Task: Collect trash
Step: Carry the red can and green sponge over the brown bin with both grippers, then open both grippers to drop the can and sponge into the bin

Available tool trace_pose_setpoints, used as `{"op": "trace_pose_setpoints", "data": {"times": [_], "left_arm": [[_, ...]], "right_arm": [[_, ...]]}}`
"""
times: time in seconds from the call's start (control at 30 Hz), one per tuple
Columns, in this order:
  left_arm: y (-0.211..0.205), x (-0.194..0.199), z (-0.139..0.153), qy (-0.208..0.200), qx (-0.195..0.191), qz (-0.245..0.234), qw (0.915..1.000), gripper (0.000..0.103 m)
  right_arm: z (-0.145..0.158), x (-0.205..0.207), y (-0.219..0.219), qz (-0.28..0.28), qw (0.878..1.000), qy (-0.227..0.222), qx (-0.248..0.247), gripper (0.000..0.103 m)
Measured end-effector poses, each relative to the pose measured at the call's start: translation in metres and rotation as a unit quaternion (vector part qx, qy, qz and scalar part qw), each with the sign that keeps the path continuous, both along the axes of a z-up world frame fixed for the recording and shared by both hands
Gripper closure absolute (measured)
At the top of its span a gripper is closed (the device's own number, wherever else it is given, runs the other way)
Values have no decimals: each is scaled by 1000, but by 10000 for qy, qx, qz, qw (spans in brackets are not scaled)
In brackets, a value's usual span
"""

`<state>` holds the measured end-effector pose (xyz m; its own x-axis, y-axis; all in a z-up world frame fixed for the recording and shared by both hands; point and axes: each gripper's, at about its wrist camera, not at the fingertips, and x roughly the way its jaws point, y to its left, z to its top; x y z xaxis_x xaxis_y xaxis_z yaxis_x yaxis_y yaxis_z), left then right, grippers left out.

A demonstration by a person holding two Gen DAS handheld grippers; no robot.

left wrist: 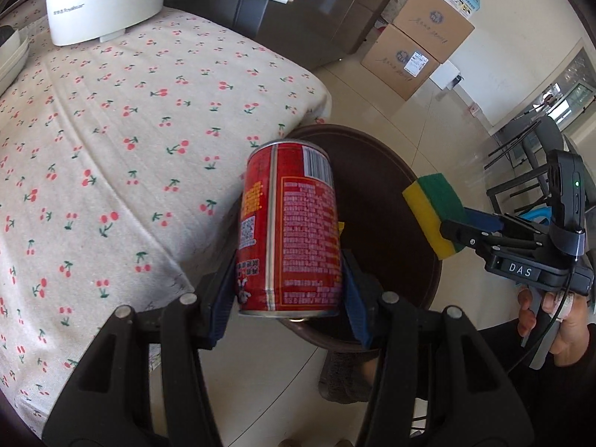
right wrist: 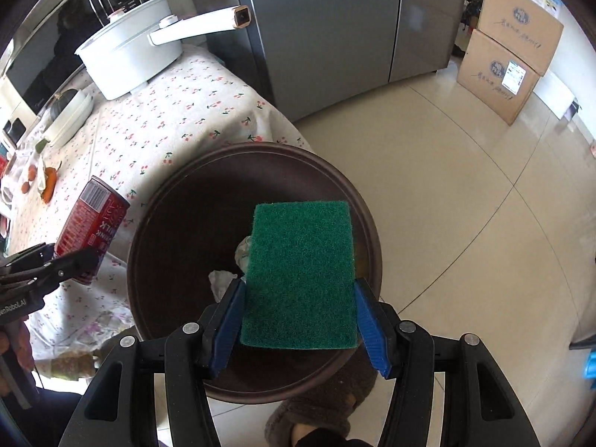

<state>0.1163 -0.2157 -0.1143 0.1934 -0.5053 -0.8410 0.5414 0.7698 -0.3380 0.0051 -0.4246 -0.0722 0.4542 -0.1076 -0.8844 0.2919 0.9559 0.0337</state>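
Two pieces of trash hang over the dark round bin: on the left, the left gripper has its jaws clenched on a red can, long axis pointing away from the camera. Right of it, the right gripper clasps a green-and-yellow sponge, flat face up, above crumpled paper. A cherry-print surface with a white pot lies left; cardboard boxes stand on the tiled floor.

You're over a glossy cream tile floor with thin grout lines, daylight reflecting off it. Surface to your left has a beige cherry-print cloth. Grey steel fridge stands behind it. Two stacked cardboard boxes sit against the white wall, right of the fridge. Black chair and a bright window show at the far right in the left wrist view.
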Motion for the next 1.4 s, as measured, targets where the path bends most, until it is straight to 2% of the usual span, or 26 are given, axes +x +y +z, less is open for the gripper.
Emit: {"op": "trace_pose_setpoints", "data": {"times": [0.2,0.3,0.47,0.53,0.73,1.03,1.17,1.4], "left_arm": [[-14,4,-11,83,-30,-141,9999,47],[-10,8,-6,-69,222,55,9997,23],[10,13,8,-297,347,283,9986,16],[20,14,11,-334,405,382,9979,10],[53,18,18,-417,618,687,9948,5],[93,20,29,-511,710,1060,9905,2],[109,22,33,-513,730,1188,9889,2],[145,22,36,-482,809,1485,9844,2]], "right_arm": [[-4,0,-6,-92,9999,51,-18,44],[-5,0,-6,-97,9999,80,-26,44],[-7,4,-4,-52,9999,111,-36,44],[-6,6,-2,-20,9999,107,-35,44],[-7,14,9,77,9998,149,-67,44],[-7,31,33,180,9996,172,-162,42],[-5,38,43,165,9997,134,-100,28],[1,51,68,345,9994,40,-59,24]]}}
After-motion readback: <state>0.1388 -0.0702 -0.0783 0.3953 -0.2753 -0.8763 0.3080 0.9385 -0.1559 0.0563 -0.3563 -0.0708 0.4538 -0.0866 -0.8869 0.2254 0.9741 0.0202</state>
